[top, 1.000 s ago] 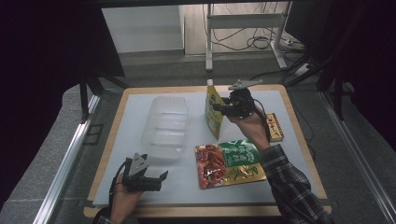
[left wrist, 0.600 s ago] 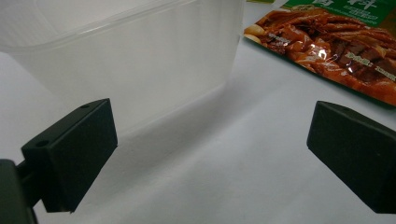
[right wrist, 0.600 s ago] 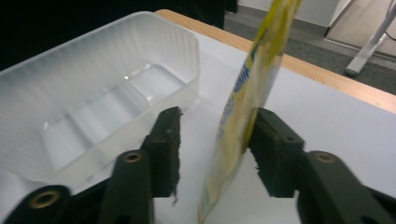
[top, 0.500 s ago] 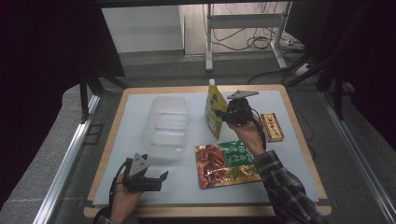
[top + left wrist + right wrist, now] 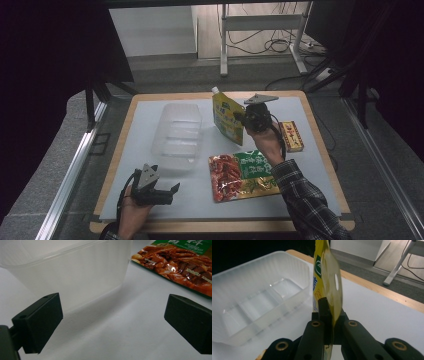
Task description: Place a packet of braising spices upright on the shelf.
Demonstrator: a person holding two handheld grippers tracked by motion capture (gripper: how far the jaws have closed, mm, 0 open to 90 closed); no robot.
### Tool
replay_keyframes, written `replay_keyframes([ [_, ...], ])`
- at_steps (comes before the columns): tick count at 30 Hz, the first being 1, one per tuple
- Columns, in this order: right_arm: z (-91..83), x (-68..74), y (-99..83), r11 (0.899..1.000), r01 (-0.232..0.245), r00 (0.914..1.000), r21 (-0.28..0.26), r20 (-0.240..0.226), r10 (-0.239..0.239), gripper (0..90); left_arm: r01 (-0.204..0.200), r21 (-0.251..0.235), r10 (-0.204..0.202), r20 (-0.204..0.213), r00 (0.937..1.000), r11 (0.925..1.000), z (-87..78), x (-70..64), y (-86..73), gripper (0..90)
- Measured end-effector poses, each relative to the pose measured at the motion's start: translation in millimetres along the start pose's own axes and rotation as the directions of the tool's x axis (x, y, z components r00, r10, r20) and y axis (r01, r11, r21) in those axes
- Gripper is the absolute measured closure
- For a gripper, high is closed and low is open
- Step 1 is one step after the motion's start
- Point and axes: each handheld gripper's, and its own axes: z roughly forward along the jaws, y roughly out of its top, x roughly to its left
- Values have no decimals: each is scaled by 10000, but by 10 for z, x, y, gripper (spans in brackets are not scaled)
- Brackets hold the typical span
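- The right gripper view shows the right tongs (image 5: 329, 315) pinching the yellow pouch (image 5: 327, 277) at its edge.
- In the high view the pouch stands upright at centre top, spout up.
- The left tongs (image 5: 112, 322) are spread before the plastic tray (image 5: 75, 272).

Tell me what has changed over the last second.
The right gripper, shut on the yellow pouch, has carried it slightly left, toward the clear container. The left gripper stays open and parked near the table's front edge. The red-and-green packet and the small box haven't moved.
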Motion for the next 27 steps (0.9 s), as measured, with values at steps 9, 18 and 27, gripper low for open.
replay_keyframes([
  [9,-130,3,165,9993,277,9981,-261,-542,-291,891,-4,-5,4,-27,10000,10000,-6,2,3,14],
  [18,-151,10,273,9984,455,9929,-346,-1084,-490,891,38,-19,-38,-35,10000,10000,-12,10,2,14],
  [27,-155,3,410,9969,560,9861,-548,-1533,-639,891,123,32,-123,-25,9999,9999,-7,22,-5,12],
])
